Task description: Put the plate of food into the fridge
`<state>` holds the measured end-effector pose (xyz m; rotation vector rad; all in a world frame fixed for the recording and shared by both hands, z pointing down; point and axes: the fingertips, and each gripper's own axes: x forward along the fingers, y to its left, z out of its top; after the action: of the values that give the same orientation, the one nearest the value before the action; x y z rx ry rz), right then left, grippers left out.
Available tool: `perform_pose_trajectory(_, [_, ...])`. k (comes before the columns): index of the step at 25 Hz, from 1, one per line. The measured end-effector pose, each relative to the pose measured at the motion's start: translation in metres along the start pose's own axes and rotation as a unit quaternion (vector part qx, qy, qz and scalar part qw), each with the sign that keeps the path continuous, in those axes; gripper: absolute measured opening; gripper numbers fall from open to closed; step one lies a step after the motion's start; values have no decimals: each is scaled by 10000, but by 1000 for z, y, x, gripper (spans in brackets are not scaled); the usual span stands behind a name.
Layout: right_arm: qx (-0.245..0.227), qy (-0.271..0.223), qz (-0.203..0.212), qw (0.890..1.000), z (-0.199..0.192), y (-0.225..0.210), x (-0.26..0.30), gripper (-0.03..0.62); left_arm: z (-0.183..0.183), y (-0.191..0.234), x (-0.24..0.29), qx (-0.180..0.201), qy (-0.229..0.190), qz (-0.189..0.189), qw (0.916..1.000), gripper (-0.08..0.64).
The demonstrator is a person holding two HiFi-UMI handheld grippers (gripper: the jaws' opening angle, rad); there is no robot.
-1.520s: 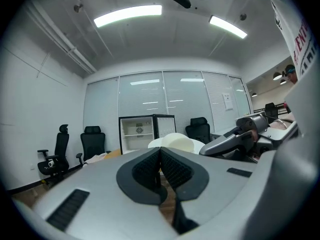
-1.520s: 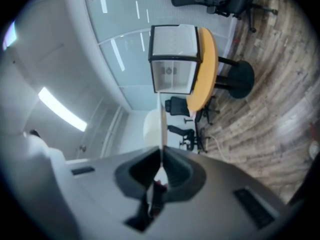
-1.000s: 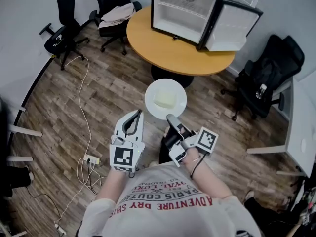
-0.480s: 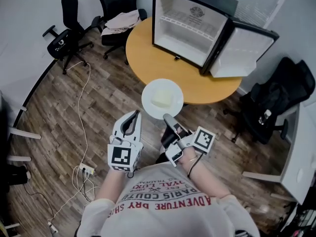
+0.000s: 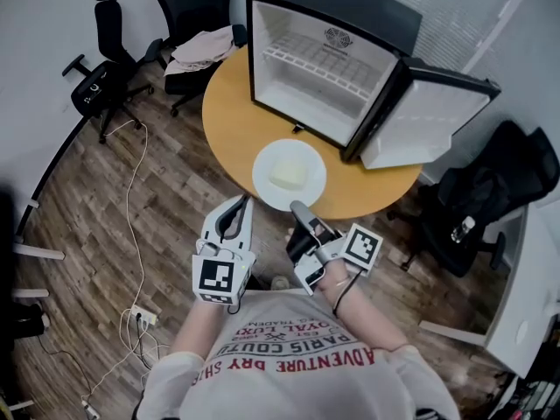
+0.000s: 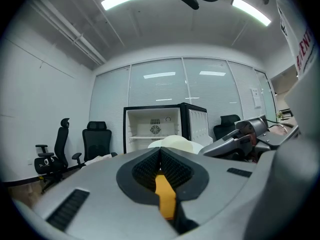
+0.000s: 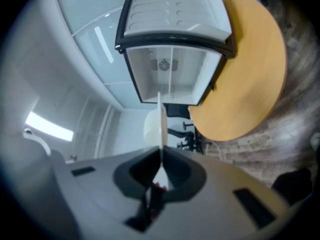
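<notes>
The fridge (image 5: pixel 308 64) and counter (image 5: pixel 229 125) sit closer than a second ago. The plate (image 5: pixel 317 175) now hangs over the counter's near edge, its rim pinched in the right gripper's (image 5: pixel 300 209) closed jaws. The left gripper (image 5: pixel 238 206) has its jaws together on nothing. Keep the plate level so the food (image 5: pixel 288 172) stays put, and steer clear of the open door (image 5: pixel 424 122).

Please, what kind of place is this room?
Probably an office or a meeting room. Black swivel chairs stand by the wall, a round table carries a small open fridge, and glass partition walls close the far side.
</notes>
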<state>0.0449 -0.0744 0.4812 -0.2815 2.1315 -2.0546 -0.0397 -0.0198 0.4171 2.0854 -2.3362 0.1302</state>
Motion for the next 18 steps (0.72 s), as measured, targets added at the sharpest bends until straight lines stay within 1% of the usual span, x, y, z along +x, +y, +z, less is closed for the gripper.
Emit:
perform_pose_trajectory(4, [38, -227, -100, 9997, 27, -7, 17, 37, -3, 14, 36, -35, 32, -151, 9999, 28])
perform_pose_trajectory(7, [63, -474, -140, 9988, 46, -13, 35, 37, -3, 24, 66, -89, 29, -388, 9992, 28])
perform_pose_trajectory(13, [82, -1070, -89, 9942, 81, -14, 83, 37, 2, 55, 129, 66, -49, -1009, 9949, 28])
perform_pose_trajectory(18, [36, -1675, -46, 9859, 106, -1, 117, 37, 9, 82, 181, 90, -66, -1641, 9864, 28])
